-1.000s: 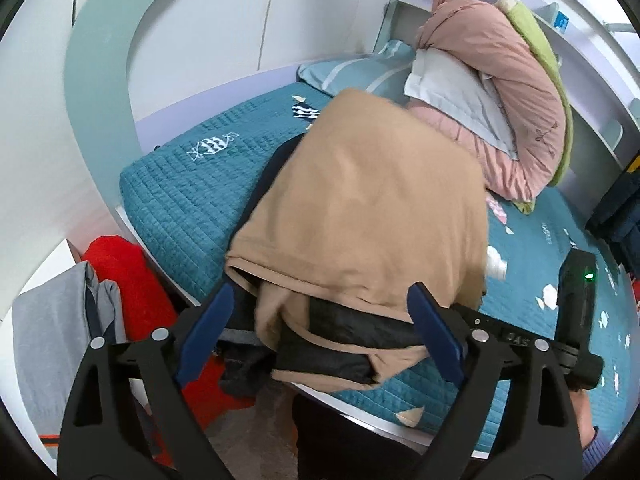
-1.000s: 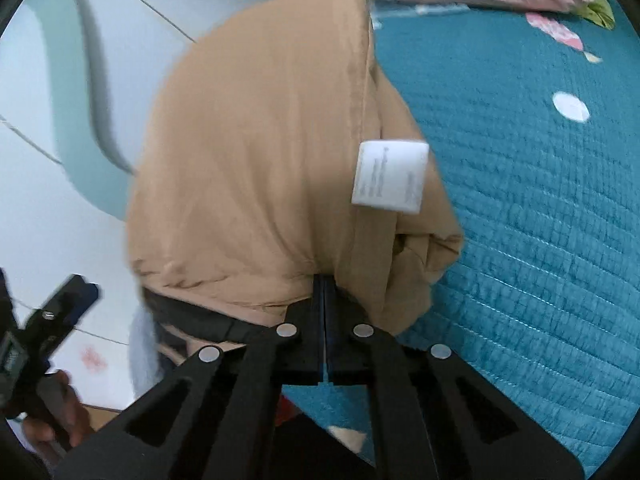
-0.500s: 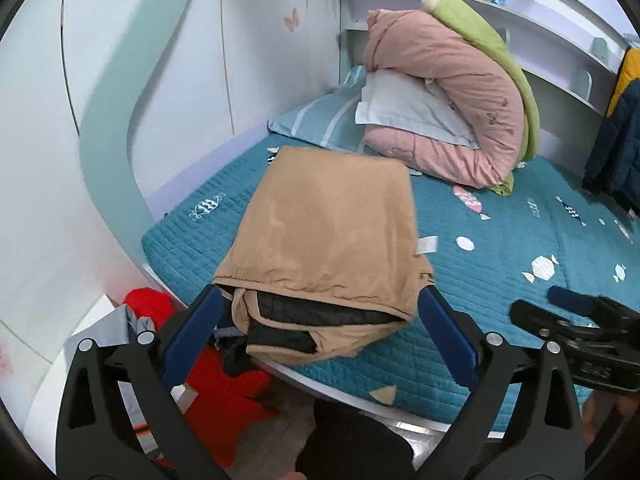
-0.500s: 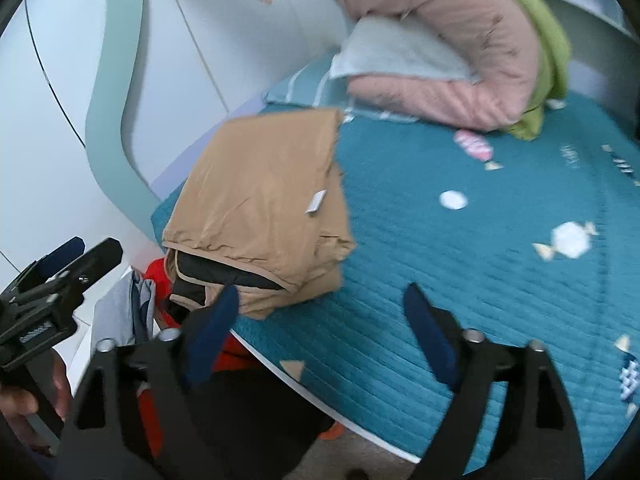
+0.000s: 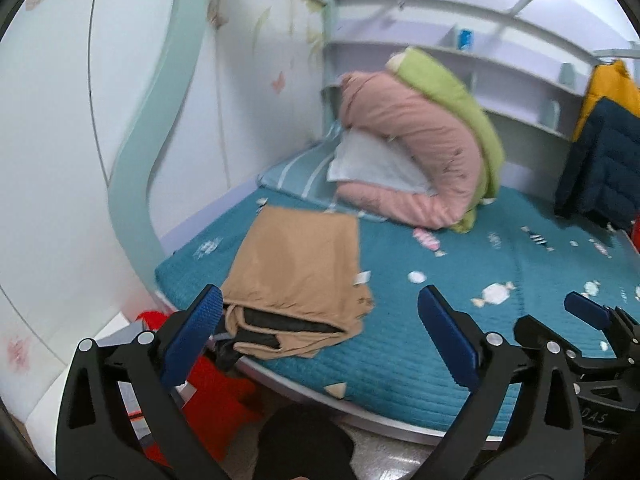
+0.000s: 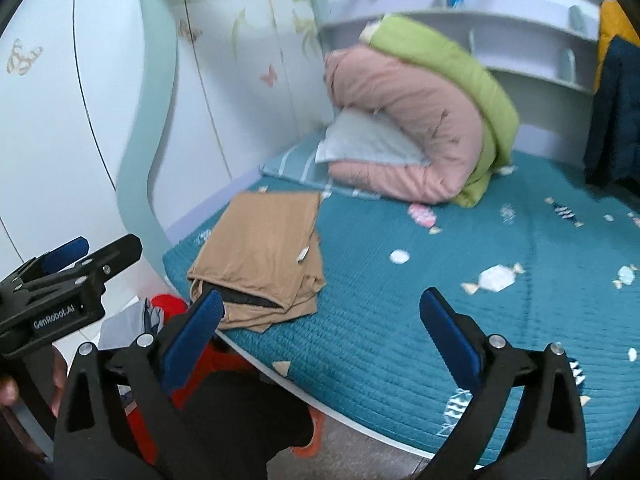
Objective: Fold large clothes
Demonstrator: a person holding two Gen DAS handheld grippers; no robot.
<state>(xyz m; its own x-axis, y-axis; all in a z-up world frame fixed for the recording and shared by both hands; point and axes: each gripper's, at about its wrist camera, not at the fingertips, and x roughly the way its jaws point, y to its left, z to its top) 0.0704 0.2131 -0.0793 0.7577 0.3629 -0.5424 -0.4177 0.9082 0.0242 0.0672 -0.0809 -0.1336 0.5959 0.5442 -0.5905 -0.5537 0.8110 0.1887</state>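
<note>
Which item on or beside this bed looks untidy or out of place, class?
The folded tan garment lies at the bed's near corner with its dark lining gaping at the open end and a white tag sticking out. Red and grey clothes lie heaped on the floor beside the bed.

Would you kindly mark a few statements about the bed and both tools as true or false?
1. The tan garment lies folded on the teal bedspread. True.
2. The right tool grips the garment. False: it is open, holding nothing.
3. The left tool is open. True.
4. The pink duvet is spread flat. False: it is bundled by the shelves.
5. A white label shows on the garment. True.
</note>
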